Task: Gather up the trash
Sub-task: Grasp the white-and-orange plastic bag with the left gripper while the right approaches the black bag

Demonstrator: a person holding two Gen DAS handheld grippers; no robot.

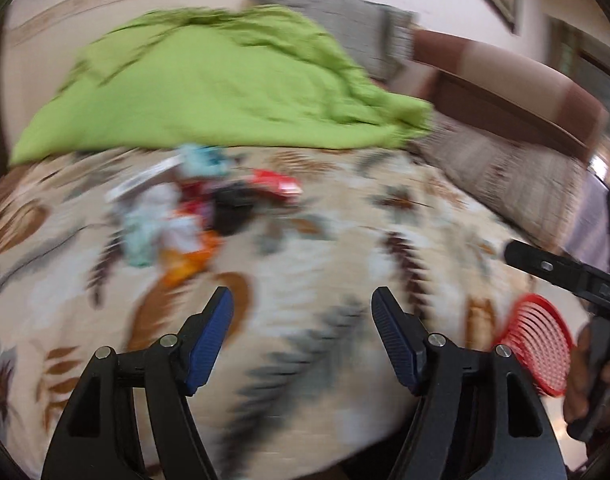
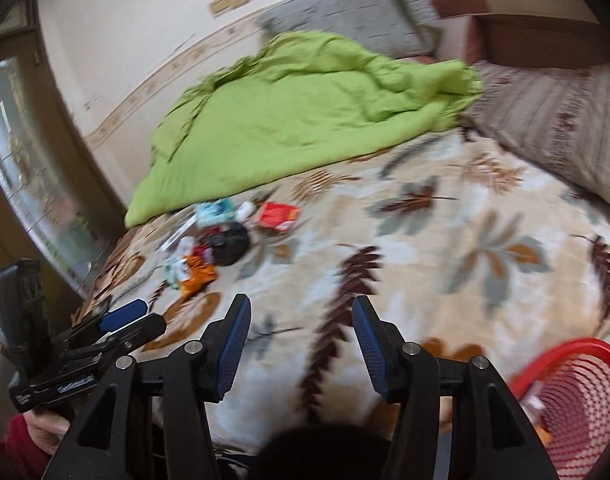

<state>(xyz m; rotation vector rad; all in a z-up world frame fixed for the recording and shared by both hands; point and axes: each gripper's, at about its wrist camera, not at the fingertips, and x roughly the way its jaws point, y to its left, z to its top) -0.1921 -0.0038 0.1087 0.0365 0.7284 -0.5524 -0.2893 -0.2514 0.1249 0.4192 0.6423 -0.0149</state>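
Left wrist view, nearest: left gripper (image 1: 303,304) with black arms and ribbed blue pads, fingers apart, nothing between them, over the bedspread.
Right wrist view, nearest: right gripper (image 2: 301,314) of the same build, fingers apart and empty.
Red basket: round plastic lattice basket (image 2: 585,400) at the bed's near right edge, its open mouth tipped toward the camera; something pale lies inside, too blurred to name.
Bedspread: soft cream cover (image 2: 425,240) printed with brown, grey and rust leaves, spread flat across the bed.
Trash: loose pile of wrappers (image 2: 209,248) on the bedspread's left part, just in front of the green blanket and well apart from the basket. The pile's long axis runs from the near left to the far right in the right wrist view.
Trash pieces: crumpled orange packet (image 2: 199,276) nearest; round black piece (image 2: 231,246) in the middle; flat red packet (image 2: 277,216) at the far right end; pale blue and white scraps at the far left. Motion blur hides finer detail.
In the way: open bedspread lies between both grippers and the pile.
Green blanket: rumpled lime fabric (image 2: 297,120) heaped behind the trash.
Pillows: one patterned grey-brown pillow (image 2: 565,128) to the right, one grey pillow (image 2: 345,12) against the far wall.
Headboard: smooth brown wood (image 2: 545,32) at far right.
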